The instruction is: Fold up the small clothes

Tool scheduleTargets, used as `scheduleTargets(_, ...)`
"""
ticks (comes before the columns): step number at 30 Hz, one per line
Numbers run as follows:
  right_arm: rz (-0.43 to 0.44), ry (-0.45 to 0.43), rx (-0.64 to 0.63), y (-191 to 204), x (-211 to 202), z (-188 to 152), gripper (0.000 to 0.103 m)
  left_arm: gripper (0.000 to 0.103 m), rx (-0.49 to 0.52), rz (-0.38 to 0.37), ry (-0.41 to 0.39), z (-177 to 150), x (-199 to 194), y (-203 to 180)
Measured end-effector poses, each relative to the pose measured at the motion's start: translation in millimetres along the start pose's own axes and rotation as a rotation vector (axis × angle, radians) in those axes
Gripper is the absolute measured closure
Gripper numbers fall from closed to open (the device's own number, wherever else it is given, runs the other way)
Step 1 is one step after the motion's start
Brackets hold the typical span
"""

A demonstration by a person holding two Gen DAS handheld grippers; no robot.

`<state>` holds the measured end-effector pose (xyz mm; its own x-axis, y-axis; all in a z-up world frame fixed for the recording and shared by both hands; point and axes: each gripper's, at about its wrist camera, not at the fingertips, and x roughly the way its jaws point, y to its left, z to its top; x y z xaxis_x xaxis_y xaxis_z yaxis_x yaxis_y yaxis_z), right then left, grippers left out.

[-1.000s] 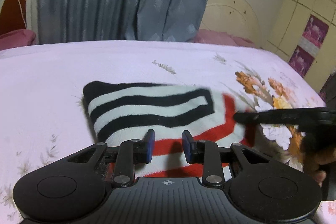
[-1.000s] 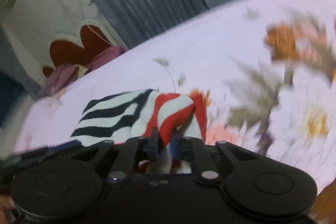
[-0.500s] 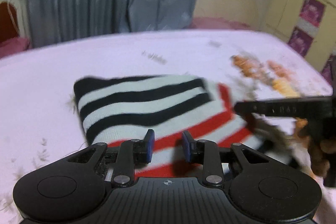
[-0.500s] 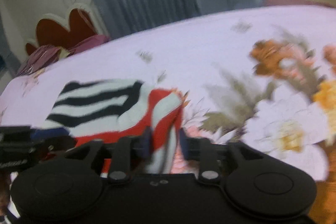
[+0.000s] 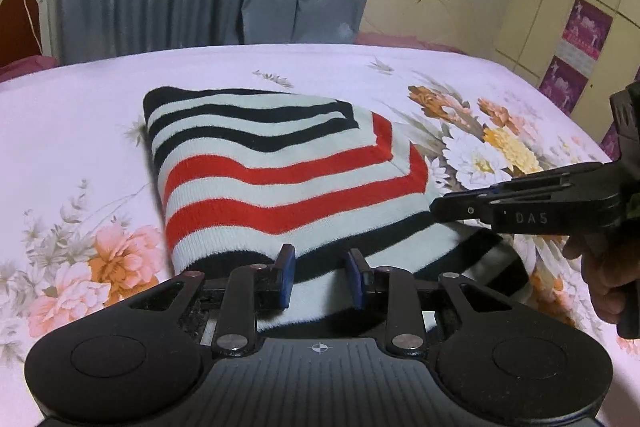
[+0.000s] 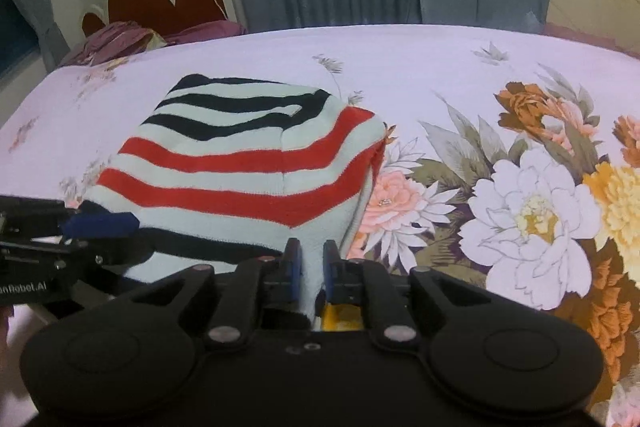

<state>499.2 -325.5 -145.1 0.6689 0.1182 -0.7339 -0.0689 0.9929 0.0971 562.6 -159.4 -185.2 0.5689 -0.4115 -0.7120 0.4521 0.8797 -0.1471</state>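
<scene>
Pinching the near hem, your right tongs (image 6: 311, 265) clamp the striped garment (image 6: 256, 163) while your left tongs (image 5: 320, 277) gape over the same hem, gripping nothing. The garment lies folded mid-bed (image 5: 80, 99), stripes crosswise, stretching from both tongs toward the far edge.

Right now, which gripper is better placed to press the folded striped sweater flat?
Probably the left gripper: it is open over the striped sweater, gripping nothing. The right gripper is shut on the sweater's near edge, so it would have to release first.
</scene>
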Motion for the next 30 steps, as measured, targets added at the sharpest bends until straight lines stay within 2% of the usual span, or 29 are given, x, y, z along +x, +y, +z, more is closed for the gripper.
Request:
scheduleTargets(2,-0.013,-0.026,0.007,1.4,-14.0,-1.2,0.088,0.074,0.004,-0.012,-0.022,-4.1,-18.2,-5.8)
scheduleTargets(4,0.017,-0.068,-0.004,5.8,-37.6,-5.8,0.089,0.074,0.030,0.005,-0.030,-13.4,-34.4,-14.3)
scheduleTargets(7,0.056,-0.075,-0.031,15.4,-56.8,-17.9,0.089,0.074,0.027,0.023,-0.012,-32.2,-46.9,-21.0)
scheduleTargets(10,0.070,-0.031,-0.063,24.7,-54.8,-32.5,0.089,0.074,-0.004,0.030,0.025,-47.5,-46.1,-20.3)
scheduleTargets(14,0.034,0.063,-0.098,28.5,-39.4,-49.2,0.090,0.074,-0.087,-0.004,0.038,-58.5,-43.9,-11.1)
scheduleTargets(23,0.023,0.078,-0.106,27.3,-34.4,-55.5,0.092,0.074,-0.102,0.022,0.030,-66.2,-42.7,-13.4)
scheduleTargets(25,0.022,0.072,-0.115,28.9,-37.7,-54.0,0.086,0.074,-0.093,0.033,0.015,-60.1,-51.6,-16.6)
scheduleTargets(26,0.016,0.056,-0.119,30.5,-42.3,-52.7,0.081,0.074,-0.087,0.054,-0.010,-55.5,-58.1,-18.4)
scheduleTargets(27,0.006,0.031,-0.123,31.1,-47.7,-51.0,0.070,0.073,-0.080,0.078,-0.037,-48.7,-64.4,-18.9)
scheduleTargets(30,0.003,-0.036,-0.113,28.1,-56.8,-39.5,0.072,0.045,-0.072,0.111,-0.112,-26.7,-70.0,-12.1)
